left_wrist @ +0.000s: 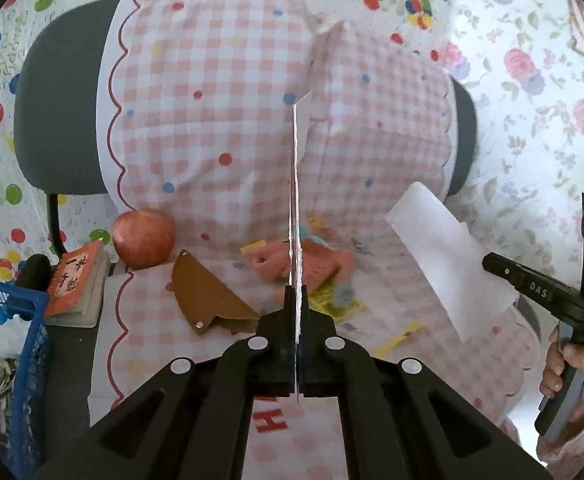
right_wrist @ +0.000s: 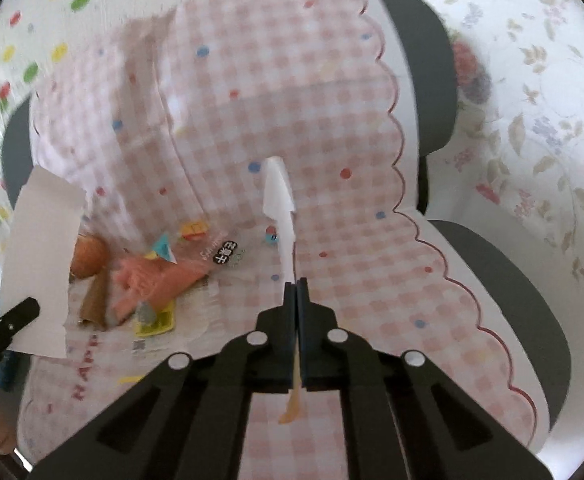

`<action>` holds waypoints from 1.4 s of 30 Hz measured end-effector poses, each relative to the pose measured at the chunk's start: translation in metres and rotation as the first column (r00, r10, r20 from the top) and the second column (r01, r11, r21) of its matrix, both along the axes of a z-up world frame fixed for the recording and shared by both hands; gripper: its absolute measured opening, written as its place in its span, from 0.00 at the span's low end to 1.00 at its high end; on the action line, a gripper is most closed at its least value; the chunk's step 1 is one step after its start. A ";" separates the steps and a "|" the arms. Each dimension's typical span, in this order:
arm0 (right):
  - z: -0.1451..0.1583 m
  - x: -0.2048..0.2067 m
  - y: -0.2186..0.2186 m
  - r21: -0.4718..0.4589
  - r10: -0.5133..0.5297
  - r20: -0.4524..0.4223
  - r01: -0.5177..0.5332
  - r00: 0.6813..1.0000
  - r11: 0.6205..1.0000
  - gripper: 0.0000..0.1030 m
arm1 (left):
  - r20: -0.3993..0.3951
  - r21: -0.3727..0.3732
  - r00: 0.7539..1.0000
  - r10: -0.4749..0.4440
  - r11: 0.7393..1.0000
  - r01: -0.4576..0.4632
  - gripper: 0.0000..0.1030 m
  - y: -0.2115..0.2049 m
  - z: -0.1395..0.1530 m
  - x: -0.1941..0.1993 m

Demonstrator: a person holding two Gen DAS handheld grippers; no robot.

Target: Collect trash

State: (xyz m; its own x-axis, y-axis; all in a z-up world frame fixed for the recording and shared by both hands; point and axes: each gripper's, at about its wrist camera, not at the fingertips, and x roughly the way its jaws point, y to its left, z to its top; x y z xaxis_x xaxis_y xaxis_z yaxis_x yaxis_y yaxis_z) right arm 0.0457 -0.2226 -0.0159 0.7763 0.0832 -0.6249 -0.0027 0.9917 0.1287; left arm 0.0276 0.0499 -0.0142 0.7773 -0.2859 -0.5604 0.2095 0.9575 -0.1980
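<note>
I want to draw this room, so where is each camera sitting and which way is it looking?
Left wrist: on the left gripper, looking down over the checked cloth; its shut fingers hold a white paper edge-on; the right gripper and a hand show.
Right wrist: on the right gripper, facing the same cloth, shut on another white paper.
Shared: apple, pink wrapper, both papers.

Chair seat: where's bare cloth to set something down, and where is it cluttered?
Bare checked cloth runs from the snack wrappers to the scalloped edge on the right of the right wrist view, and up the chair back. Crowded: the seat's left, with apple, brown card and wrappers. The blue basket borders that side.
</note>
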 end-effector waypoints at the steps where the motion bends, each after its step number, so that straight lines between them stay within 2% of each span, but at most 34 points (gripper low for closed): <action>1: 0.002 -0.007 -0.002 0.006 -0.001 0.007 0.000 1.000 1.000 0.02 | 0.007 -0.001 1.000 -0.009 1.000 0.009 0.00 -0.003 0.004 -0.006; 5: 0.007 -0.037 -0.010 0.016 -0.009 0.026 0.009 1.000 1.000 0.02 | 0.003 -0.010 0.998 -0.069 0.998 0.069 0.00 -0.020 0.010 -0.029; 12: 0.009 -0.091 -0.023 -0.001 -0.032 0.044 0.032 0.999 0.999 0.02 | -0.008 0.037 0.984 -0.180 0.983 0.180 0.00 -0.076 -0.006 -0.068; 21: 0.009 -0.144 -0.045 -0.014 -0.078 0.051 0.079 0.996 0.997 0.02 | 0.007 0.001 0.968 -0.250 0.968 0.250 0.00 -0.111 -0.013 -0.097; 26: 0.010 -0.177 -0.058 -0.028 -0.110 0.056 0.112 0.992 0.993 0.02 | 0.013 -0.002 0.950 -0.312 0.950 0.312 0.00 -0.133 -0.013 -0.113; 33: 0.013 -0.233 -0.084 -0.045 -0.202 0.065 0.206 0.977 0.978 0.02 | 0.019 0.000 0.904 -0.427 0.904 0.427 0.00 -0.176 -0.016 -0.139; 42: 0.001 -0.291 -0.111 -0.065 -0.315 0.035 0.317 0.948 0.946 0.02 | 0.002 0.010 0.823 -0.569 0.823 0.569 0.01 -0.232 -0.030 -0.175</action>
